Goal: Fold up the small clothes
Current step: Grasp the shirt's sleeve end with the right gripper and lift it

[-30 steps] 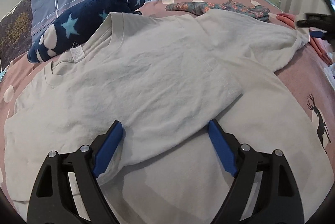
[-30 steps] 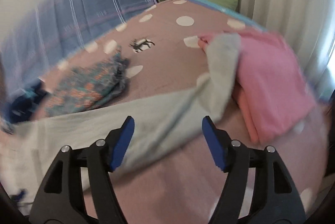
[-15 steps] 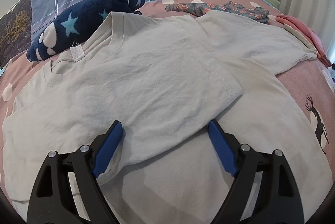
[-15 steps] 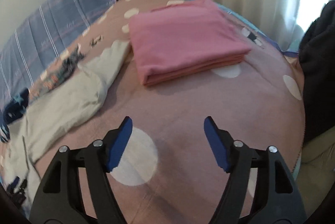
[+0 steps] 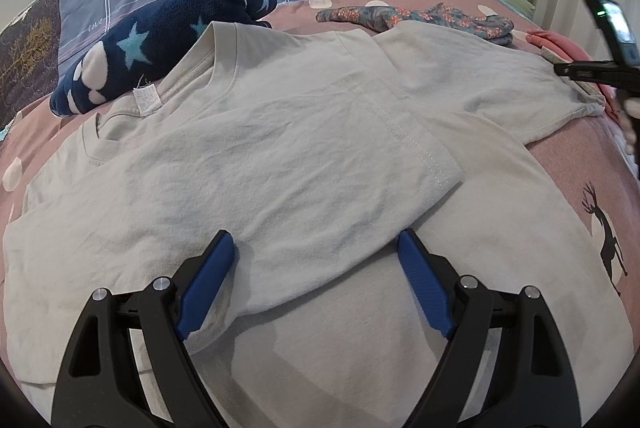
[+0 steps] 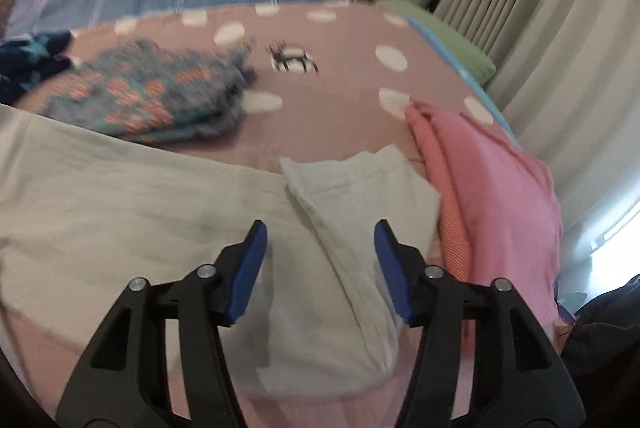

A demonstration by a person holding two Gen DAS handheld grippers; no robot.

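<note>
Pale T-shirt (image 5: 280, 155) flat on bed (image 5: 580, 187), one sleeve already folded in. Your left gripper (image 5: 316, 248) wide, empty. Right gripper (image 6: 320, 248) closing around other sleeve (image 6: 352, 195); shallow bite may slip, drag pink pile (image 6: 492, 179).

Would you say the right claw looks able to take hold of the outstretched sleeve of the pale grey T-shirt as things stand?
Probably yes: the right claw is closing with the pale grey T-shirt's sleeve between its pads, nothing lying over it; the folded pink garment sits just beside.

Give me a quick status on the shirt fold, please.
Left tongs open over folded sleeve. Right tongs closing around other sleeve, not gripped. Pink stack alongside.
</note>
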